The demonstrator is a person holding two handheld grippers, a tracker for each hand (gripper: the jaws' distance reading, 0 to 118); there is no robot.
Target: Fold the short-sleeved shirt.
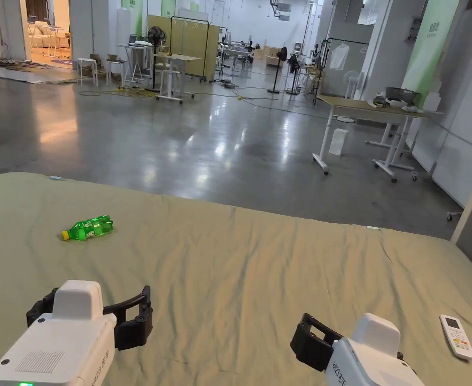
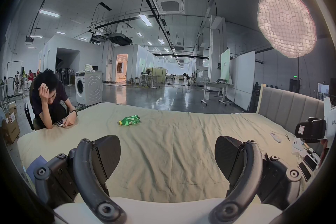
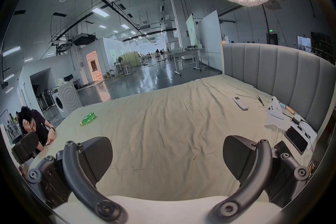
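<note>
olive-green sheet [image 1: 260, 261] covers the bed in my head view, and i can't find the shirt on it anywhere, so i judge the fold hasn't started and the shirt's place is unknown to me. my left gripper [image 1: 129, 314] and right gripper [image 1: 305, 336] both hover low over the near edge, well apart, pointing away from me. a green bottle [image 1: 88, 227] lies on its side to the far left and a white remote [image 1: 457, 335] sits near the right edge. in the left gripper view my left gripper [image 2: 167, 157] has its jaws spread wide with nothing between them, held level just above the cloth. in the right gripper view my right gripper [image 3: 167, 155] is the same, wide apart and empty, with phones [image 3: 296, 138] and cables close on its right by the headboard [image 3: 272, 68]. the risk i see: a loose pinch here would catch the wrinkled sheet instead, and a wide sweep could knock the remote or snag those cables.
</note>
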